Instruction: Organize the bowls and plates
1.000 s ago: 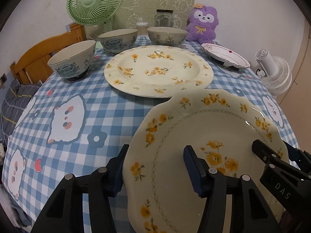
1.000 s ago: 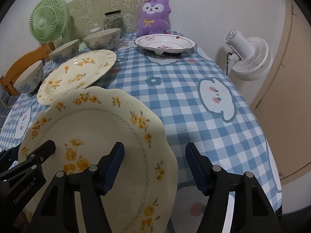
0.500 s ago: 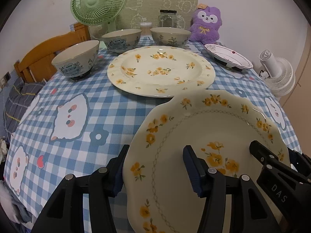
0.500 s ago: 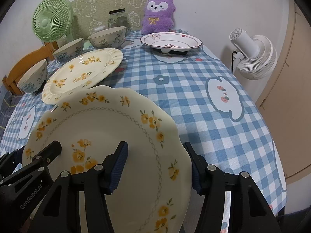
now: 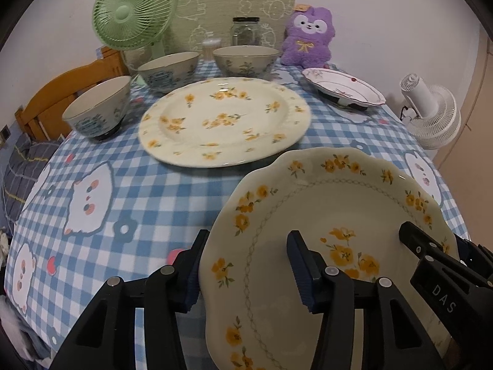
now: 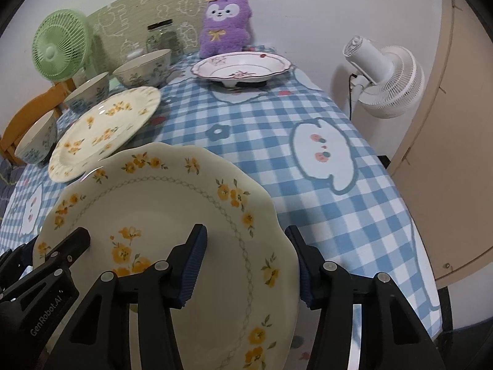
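Note:
A cream scalloped plate with yellow flowers is held above the near table edge, tilted. My left gripper is shut on its left rim and my right gripper is shut on its right rim. A larger cream flowered plate lies flat on the table beyond it. Three patterned bowls stand behind that plate. A white plate with red trim sits at the far right.
The table has a blue checked cloth. At the back stand a green fan, a glass jar and a purple plush toy. A white fan stands off the right edge. A wooden chair is at the left.
Both grippers have lifted the scalloped plate and carried it forward, toward the larger plate. Nothing on the table has moved.

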### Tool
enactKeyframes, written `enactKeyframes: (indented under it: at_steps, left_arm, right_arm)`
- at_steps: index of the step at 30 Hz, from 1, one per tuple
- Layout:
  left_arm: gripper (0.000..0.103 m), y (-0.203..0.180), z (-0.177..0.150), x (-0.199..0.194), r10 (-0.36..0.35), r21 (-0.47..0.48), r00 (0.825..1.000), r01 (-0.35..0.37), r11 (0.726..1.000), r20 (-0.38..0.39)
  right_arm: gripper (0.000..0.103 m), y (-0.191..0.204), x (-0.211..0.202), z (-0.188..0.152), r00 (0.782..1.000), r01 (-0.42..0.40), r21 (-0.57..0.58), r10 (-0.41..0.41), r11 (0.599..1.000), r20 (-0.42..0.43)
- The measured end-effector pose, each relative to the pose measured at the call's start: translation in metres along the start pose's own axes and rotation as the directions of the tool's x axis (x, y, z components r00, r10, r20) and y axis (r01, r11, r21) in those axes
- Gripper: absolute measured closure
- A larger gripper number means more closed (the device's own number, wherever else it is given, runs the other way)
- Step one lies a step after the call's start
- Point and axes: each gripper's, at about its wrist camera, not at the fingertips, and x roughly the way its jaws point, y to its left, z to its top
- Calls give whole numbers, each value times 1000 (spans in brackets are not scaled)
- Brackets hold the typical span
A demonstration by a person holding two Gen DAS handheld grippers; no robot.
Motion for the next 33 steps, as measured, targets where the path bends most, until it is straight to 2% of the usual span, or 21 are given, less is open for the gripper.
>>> enactKeyframes:
  at_steps: [22, 33]
  left_arm:
    - [52, -65, 31, 25, -48, 100, 999, 48, 994, 2]
    - [50, -71, 35, 32, -54, 100, 999, 54, 993, -10]
  right_arm:
    - [48, -60, 13, 22, 997, 68, 91, -71, 993, 27]
    - [48, -65, 15, 21, 995, 91, 101, -95, 991, 32]
